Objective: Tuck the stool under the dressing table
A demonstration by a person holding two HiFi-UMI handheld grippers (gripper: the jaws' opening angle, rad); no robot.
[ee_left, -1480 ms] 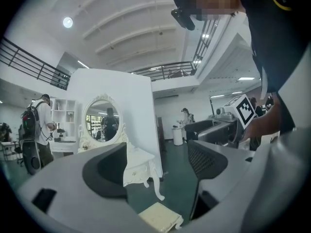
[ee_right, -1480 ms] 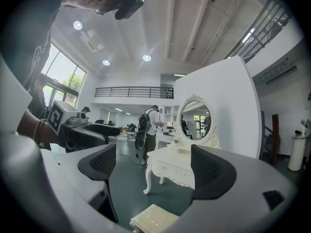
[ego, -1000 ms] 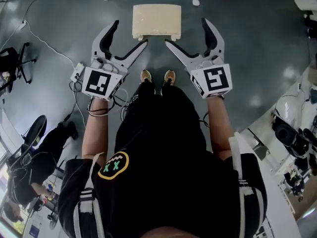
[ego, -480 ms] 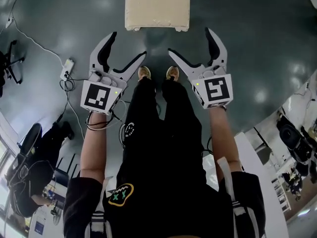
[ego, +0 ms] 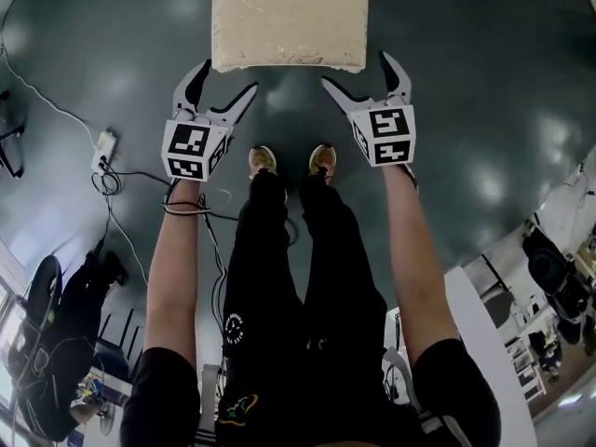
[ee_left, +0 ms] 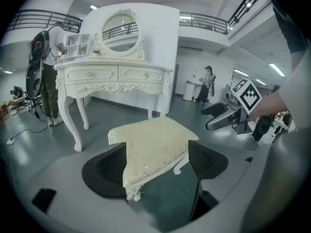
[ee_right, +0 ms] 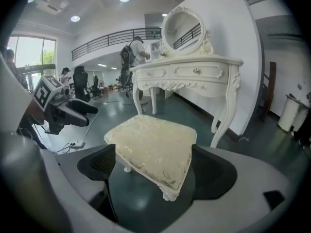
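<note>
Cream cushion fabric under a clear, crinkled plastic wrap covers the low rectangular stool (ego: 289, 19), which stands on short white carved legs on the glossy dark grey-green floor (ego: 484, 82). It sits just ahead of the person's tan shoes (ego: 264, 159), in front of the ornate white dressing table (ee_left: 116, 74) and clear of its curved legs, not under it. That table has a scrolled apron, two closed drawers with small knobs side by side, and an oval mirror (ee_left: 120, 29) in a carved white frame on top.

Both tools hover at the stool's near edge. The left gripper (ego: 228, 77) has its black-padded fingers (ee_left: 104, 171) spread wide, with the stool's near left corner showing in the gap and nothing pinched. The right gripper (ego: 357, 71) is likewise spread, the near right corner lying between its fingers (ee_right: 211, 171), ungripped.
</note>
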